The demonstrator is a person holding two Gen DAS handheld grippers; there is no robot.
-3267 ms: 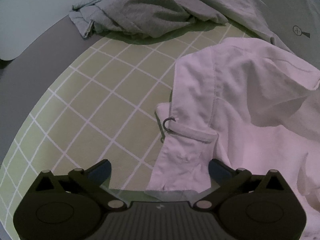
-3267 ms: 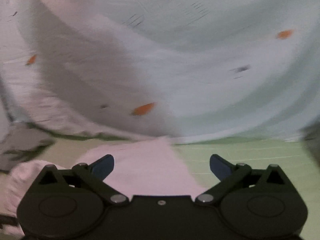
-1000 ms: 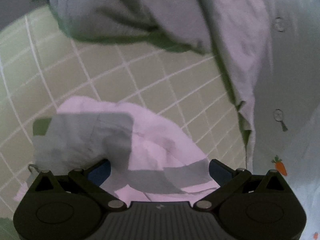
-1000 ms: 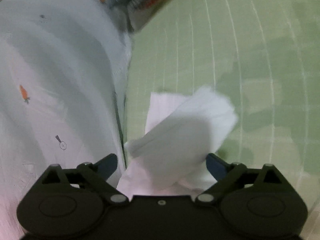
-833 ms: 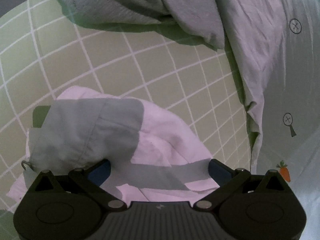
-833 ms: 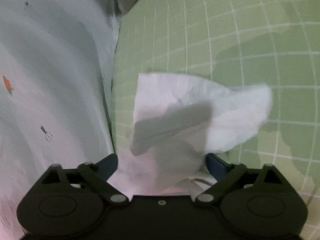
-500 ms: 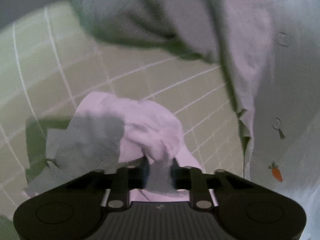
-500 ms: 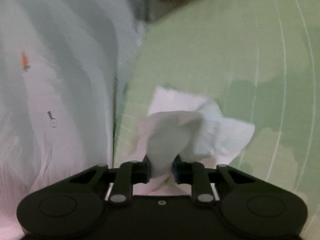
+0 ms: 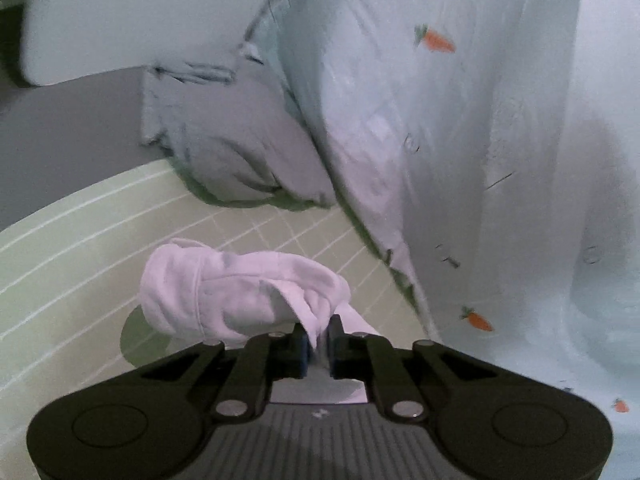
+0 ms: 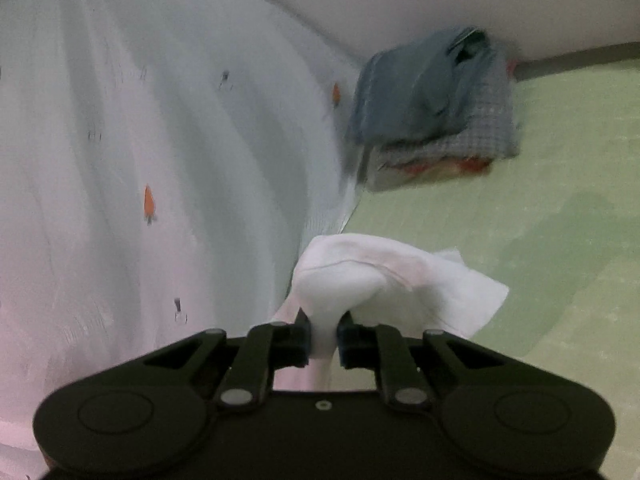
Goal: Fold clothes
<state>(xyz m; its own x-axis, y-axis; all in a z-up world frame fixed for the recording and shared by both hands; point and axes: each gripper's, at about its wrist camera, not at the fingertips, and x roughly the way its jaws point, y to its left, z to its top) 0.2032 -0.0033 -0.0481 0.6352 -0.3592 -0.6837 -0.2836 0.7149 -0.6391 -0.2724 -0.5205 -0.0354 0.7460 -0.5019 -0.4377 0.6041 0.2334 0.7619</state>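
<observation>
Both grippers — left [image 9: 318, 338], right [image 10: 323, 338] — have just closed on your white garment [image 9: 240, 292]; it bunches at 12 o'clock from each — spread it first.

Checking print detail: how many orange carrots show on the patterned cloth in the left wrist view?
3: one carrot near the top, one lower right, one at the right edge. Folds of the patterned cloth may hide more.
</observation>
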